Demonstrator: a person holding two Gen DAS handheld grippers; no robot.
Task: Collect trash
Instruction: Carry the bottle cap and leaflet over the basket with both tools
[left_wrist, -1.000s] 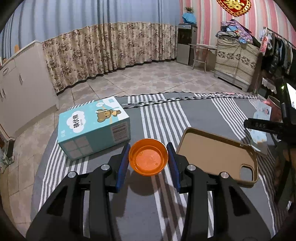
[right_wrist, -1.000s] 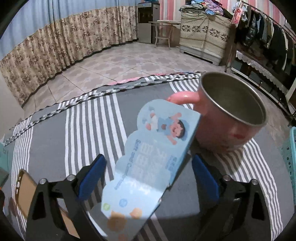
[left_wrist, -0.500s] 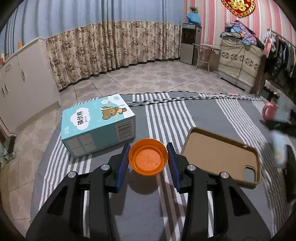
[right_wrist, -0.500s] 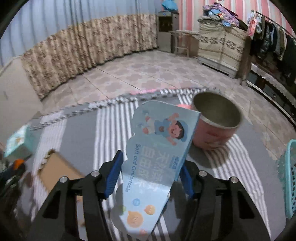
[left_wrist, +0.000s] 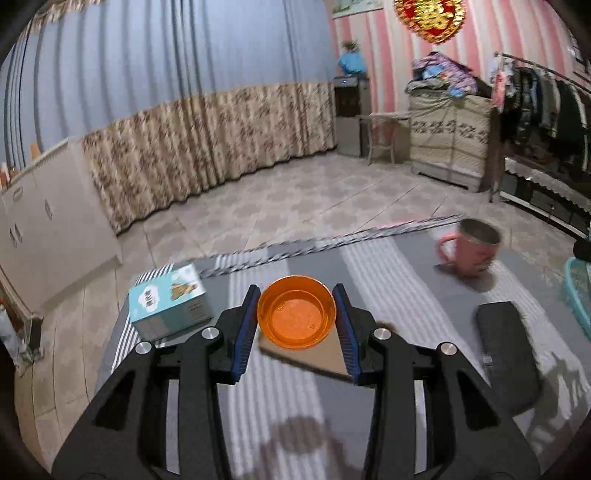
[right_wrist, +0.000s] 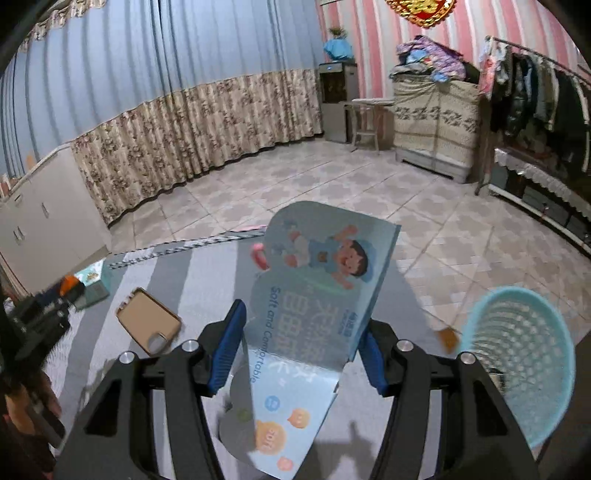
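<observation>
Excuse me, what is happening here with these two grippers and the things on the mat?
A person is collecting trash with a gripper in each hand. The left gripper is shut on a small orange cup, held above the striped mat. The right gripper has just closed on a light blue cardboard package and holds it up near the turquoise basket. A pink mug, a tan phone case and a teal box lie on the mat.
</observation>
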